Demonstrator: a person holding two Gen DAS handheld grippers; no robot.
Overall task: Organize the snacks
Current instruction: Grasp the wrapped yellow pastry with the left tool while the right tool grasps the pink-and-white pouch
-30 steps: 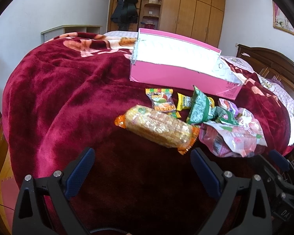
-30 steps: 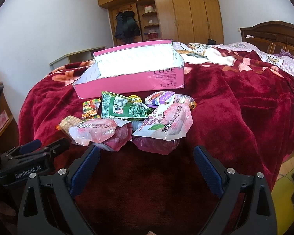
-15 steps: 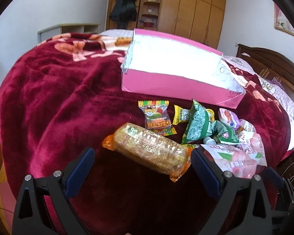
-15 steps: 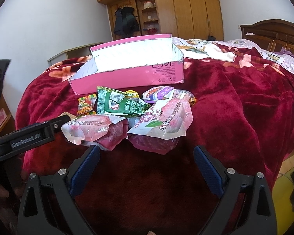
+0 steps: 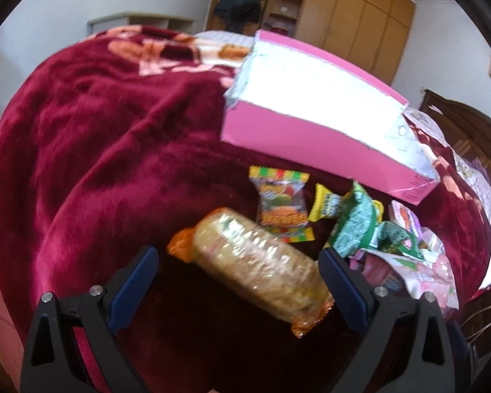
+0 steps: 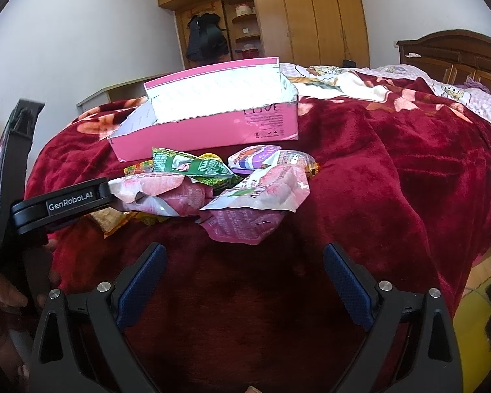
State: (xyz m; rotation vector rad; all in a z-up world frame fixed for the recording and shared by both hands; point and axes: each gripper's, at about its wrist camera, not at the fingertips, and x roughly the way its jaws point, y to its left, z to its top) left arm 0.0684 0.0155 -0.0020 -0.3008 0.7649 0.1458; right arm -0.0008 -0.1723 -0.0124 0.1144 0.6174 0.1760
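A long cracker pack (image 5: 262, 267) in clear wrap with orange ends lies on the red blanket, partly between the wide-apart fingers of my open left gripper (image 5: 239, 270). Behind it lie a gummy packet (image 5: 281, 208), a yellow packet (image 5: 325, 206) and a green bag (image 5: 355, 226). The open pink box (image 5: 311, 131) sits further back. My right gripper (image 6: 244, 280) is open over bare blanket, short of two pink pouches (image 6: 262, 193), the green bag (image 6: 193, 167) and a purple cup (image 6: 255, 160). The pink box (image 6: 212, 124) stands behind them.
A red plush blanket (image 6: 392, 163) covers the bed. The left gripper's black body (image 6: 59, 204) and a hand (image 6: 3, 298) cross the right wrist view's left side. Wooden wardrobes (image 6: 311, 16) line the back wall, a dark headboard (image 6: 451, 55) at right.
My left gripper has moved forward and down until the cracker pack lies between its fingers. The right gripper has edged slightly closer to the pink pouches. Both stay open.
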